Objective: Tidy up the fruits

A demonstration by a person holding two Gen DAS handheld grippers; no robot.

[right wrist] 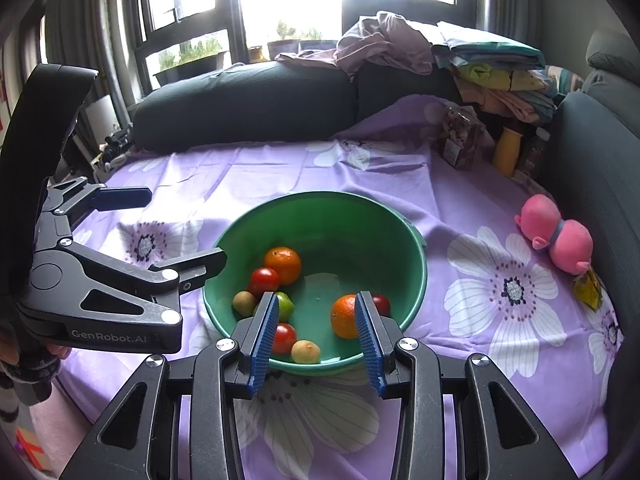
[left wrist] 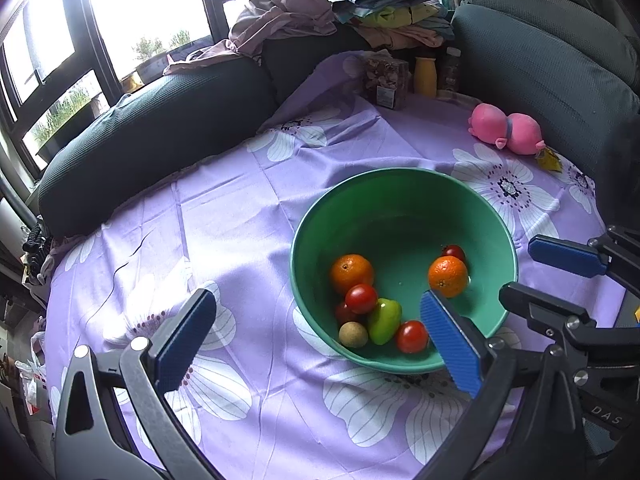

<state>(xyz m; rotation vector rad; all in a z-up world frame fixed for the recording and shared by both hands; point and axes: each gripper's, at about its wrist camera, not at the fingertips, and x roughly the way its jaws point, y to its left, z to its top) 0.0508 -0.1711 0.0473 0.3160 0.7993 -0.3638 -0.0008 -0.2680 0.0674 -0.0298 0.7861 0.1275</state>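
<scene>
Right wrist view settles the relation that matters: the right gripper (right wrist: 318, 334) hangs over the near rim of the green bowl (right wrist: 416, 272), its jaws a modest way apart and empty, and the nearer orange (right wrist: 343, 317) lies dead ahead at twelve o'clock, just inside the right-hand pad. The fruit is round, so no long axis constrains the approach; a straight push forward and down would probably bring the pads to either side of it. A small red tomato (right wrist: 381, 304) sits just behind that orange at about one o'clock, close enough to be nudged.

The other fruits cluster toward ten and eleven o'clock from this gripper: a second orange (right wrist: 283, 264), a tomato (right wrist: 264, 280), a green fruit (right wrist: 285, 305), a tan fruit (right wrist: 244, 302), another tomato (right wrist: 285, 338) and a yellowish fruit (right wrist: 306, 352) by the near wall.

In the left wrist view, the left gripper (left wrist: 316, 334) stands wide open and holds nothing, hovering beside the bowl over the purple flowered cloth (left wrist: 240, 216). For the isolated orange, the right hand looks nearer and better aligned; the left seems closer to the cluster.
</scene>
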